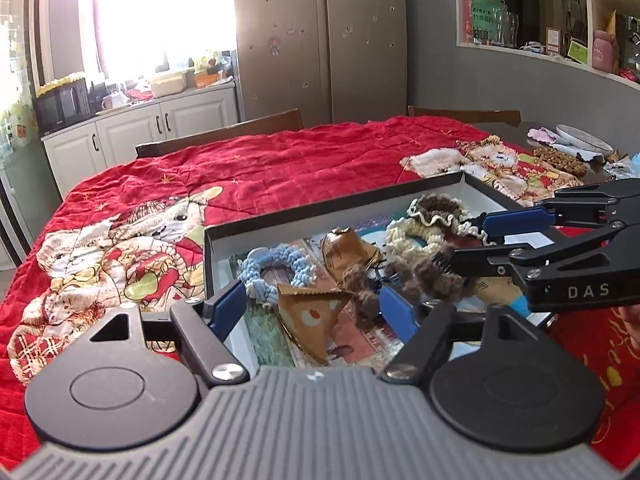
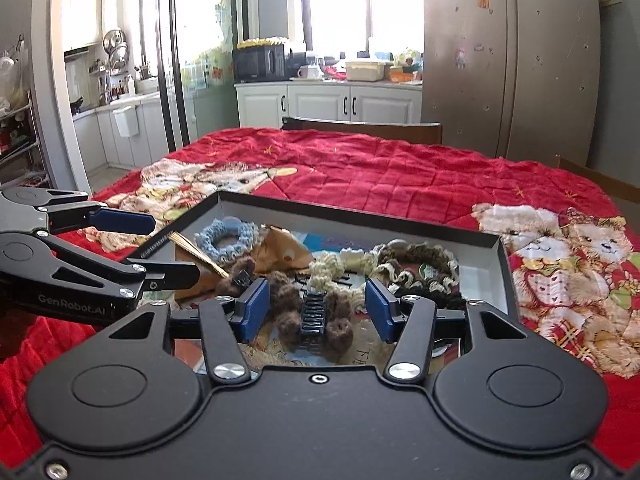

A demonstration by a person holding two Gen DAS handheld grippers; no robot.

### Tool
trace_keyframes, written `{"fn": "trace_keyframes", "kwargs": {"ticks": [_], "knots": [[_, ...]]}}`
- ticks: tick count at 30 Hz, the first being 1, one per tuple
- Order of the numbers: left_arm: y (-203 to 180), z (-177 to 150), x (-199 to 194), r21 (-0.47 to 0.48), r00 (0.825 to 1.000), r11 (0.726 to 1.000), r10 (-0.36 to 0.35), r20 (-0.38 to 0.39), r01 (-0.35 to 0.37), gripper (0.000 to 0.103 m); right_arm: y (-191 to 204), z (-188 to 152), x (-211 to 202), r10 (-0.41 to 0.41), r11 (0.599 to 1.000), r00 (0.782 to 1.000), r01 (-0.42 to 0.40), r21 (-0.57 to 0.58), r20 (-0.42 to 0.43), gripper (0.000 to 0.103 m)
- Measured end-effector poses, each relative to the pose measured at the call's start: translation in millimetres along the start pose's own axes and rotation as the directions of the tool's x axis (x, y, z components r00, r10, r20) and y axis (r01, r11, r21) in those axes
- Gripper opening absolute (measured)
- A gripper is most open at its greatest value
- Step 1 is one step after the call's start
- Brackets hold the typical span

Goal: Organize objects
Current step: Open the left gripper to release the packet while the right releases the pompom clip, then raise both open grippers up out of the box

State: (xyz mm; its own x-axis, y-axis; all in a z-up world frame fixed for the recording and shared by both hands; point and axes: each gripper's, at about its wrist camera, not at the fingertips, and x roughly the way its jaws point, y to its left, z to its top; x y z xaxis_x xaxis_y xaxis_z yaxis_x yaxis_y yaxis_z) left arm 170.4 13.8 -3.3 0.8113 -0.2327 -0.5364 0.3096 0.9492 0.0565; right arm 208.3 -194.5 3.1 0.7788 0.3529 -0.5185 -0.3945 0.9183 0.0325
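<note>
A shallow dark-rimmed box lies on the red bear quilt. Inside it lie a blue crocheted scrunchie, a cream scrunchie, a brown frilled scrunchie, brown paper wrappers and a black claw clip with brown fuzzy trim. My left gripper hovers open over a wrapper, its pads clear of it. My right gripper straddles the fuzzy clip with its pads apart from it.
The red quilt covers the whole table. Wooden chair backs stand along the far edge. A plate and snack packets sit at the far right corner. A red sleeve is behind the right gripper.
</note>
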Motion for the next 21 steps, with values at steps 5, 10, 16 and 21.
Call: {"fn": "trace_keyframes", "kwargs": {"ticks": [5, 10, 16, 21], "knots": [[-4, 5, -13, 0.005, 1.000, 1.000, -0.004, 0.024, 0.004, 0.084, -1, 2, -17, -0.003, 1.000, 1.000, 0.003, 0.002, 0.027, 0.052], [-12, 9, -29, 0.019, 0.998, 1.000, -0.010, 0.054, 0.009, 0.085, 0, 3, -36, -0.004, 1.000, 0.999, 0.004, -0.001, 0.052, 0.052], [-24, 12, -49, 0.041, 0.996, 0.999, -0.030, 0.086, 0.026, 0.085, 1, 1, -60, -0.002, 1.000, 0.998, 0.003, -0.013, 0.069, 0.054], [-34, 10, -62, 0.062, 0.995, 0.998, -0.035, 0.095, 0.029, 0.085, 2, -5, -81, -0.004, 1.000, 0.997, 0.006, -0.020, 0.081, 0.055]]}}
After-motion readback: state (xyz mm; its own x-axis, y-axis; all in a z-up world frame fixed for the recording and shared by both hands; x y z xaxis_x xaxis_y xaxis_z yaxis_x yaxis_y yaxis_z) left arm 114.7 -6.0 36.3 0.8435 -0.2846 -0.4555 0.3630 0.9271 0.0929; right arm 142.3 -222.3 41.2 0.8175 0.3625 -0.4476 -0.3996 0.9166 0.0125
